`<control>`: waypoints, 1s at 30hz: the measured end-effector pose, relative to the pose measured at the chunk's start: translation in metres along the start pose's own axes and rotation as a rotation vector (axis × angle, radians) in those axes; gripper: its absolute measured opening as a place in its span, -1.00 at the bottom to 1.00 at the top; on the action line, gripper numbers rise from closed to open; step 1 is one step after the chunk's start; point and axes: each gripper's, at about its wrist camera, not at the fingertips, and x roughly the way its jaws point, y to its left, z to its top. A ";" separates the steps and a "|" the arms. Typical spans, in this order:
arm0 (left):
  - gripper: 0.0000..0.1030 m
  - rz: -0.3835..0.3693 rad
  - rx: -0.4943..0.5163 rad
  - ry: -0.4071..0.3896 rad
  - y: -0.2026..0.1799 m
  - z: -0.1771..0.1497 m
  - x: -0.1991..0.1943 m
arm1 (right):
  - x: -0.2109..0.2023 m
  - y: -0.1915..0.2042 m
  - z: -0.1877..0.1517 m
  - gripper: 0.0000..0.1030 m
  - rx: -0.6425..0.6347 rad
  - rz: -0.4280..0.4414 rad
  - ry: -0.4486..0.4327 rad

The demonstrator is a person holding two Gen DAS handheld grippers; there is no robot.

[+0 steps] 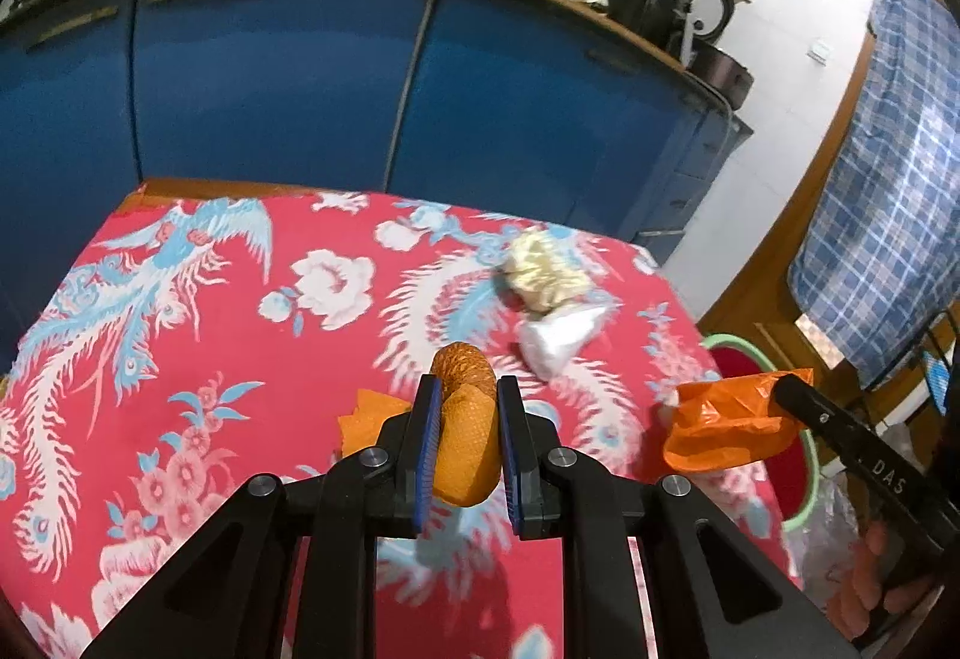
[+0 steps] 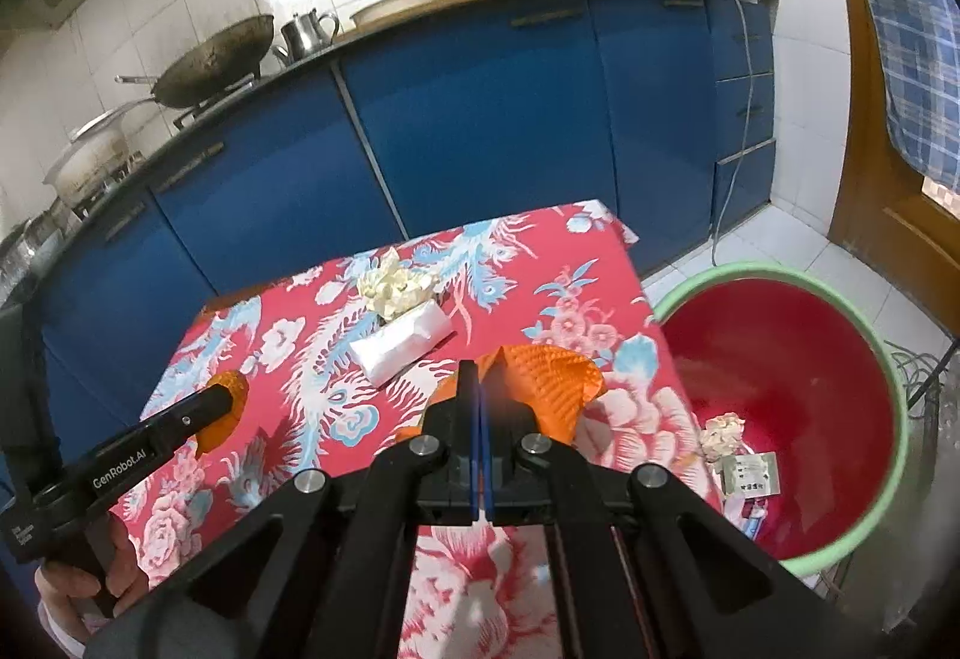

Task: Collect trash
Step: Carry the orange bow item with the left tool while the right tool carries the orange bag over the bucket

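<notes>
My left gripper [image 1: 463, 389] is shut on a rolled orange mesh piece [image 1: 468, 437], lifted above the red floral tablecloth [image 1: 240, 335]. My right gripper [image 2: 480, 380] is shut on a crinkled orange plastic piece [image 2: 546, 377] near the table's right edge. From the left wrist that piece [image 1: 726, 422] hangs at the right gripper's [image 1: 780, 389] tip; from the right wrist the left gripper [image 2: 225, 398] shows at the left with its orange mesh [image 2: 231, 416]. On the cloth lie a crumpled yellowish paper [image 1: 546, 269] [image 2: 393, 287], a white packet [image 1: 558, 338] [image 2: 402, 341] and an orange scrap [image 1: 366, 413].
A red basin with a green rim [image 2: 897, 419] [image 1: 807, 485] stands on the floor right of the table, holding a crumpled paper [image 2: 723, 434] and paper slips [image 2: 750, 473]. Blue cabinets [image 2: 480, 119] run behind the table. A checked cloth [image 1: 888, 179] hangs at the right.
</notes>
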 end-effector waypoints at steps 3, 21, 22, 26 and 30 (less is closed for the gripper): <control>-0.64 -0.019 0.019 -0.009 -0.015 0.002 -0.010 | -0.015 -0.007 0.001 -0.95 0.017 0.001 -0.022; -0.64 -0.239 0.134 0.076 -0.128 0.005 -0.006 | -0.085 -0.067 0.012 -0.95 0.088 -0.072 -0.118; -0.64 -0.250 0.141 0.086 -0.135 0.004 -0.002 | -0.087 -0.073 0.011 -0.95 0.097 -0.081 -0.120; -0.64 -0.277 0.174 0.114 -0.160 0.002 0.012 | -0.088 -0.093 0.007 -0.95 0.130 -0.106 -0.114; -0.64 -0.301 0.204 0.143 -0.185 0.000 0.027 | -0.084 -0.116 0.002 -0.95 0.167 -0.127 -0.095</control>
